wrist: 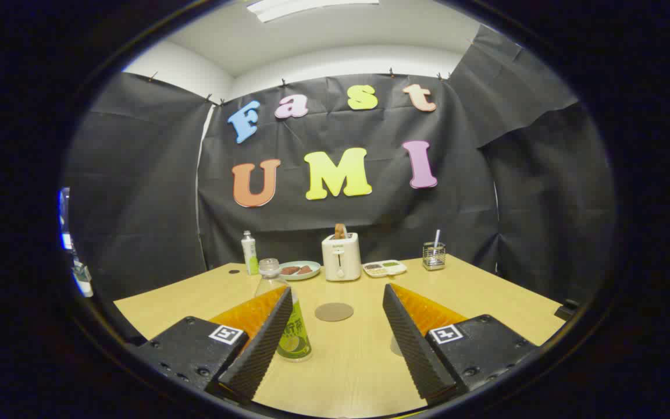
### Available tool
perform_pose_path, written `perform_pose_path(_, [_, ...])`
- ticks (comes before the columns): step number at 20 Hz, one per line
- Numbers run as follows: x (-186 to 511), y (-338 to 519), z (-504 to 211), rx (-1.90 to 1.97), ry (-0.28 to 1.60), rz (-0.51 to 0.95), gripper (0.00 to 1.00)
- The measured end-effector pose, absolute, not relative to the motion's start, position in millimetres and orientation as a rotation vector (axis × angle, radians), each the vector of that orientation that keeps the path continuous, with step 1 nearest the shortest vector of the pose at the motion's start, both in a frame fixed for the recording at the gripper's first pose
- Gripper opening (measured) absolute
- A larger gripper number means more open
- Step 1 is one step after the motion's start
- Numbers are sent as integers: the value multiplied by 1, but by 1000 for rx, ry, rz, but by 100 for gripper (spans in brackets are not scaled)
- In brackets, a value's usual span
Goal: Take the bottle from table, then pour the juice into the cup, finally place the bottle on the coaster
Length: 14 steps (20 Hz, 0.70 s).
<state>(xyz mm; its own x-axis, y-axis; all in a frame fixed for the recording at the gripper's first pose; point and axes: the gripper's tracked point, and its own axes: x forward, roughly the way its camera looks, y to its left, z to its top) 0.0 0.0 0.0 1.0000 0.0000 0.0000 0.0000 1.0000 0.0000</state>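
In the gripper view, the bottle (284, 317) stands upright on the table (486, 291), its long axis vertical, just ahead of the left finger and partly hidden behind it, not yet between the fingers. The gripper (338, 334) hangs wide open, holding nothing. The coaster (334, 312) lies right of the bottle; a cup (395, 345) peeks from behind the right finger, farther right of the bottle.

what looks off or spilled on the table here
Nothing stands out. The bottle stands upright beside the open gripper's left finger, the coaster lies flat just beyond, and the table shows no spill.
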Motion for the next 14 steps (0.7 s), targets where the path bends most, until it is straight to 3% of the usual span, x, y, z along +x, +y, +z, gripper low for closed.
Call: perform_pose_path(14, [9,-2,-11,-30,47,-41,100])
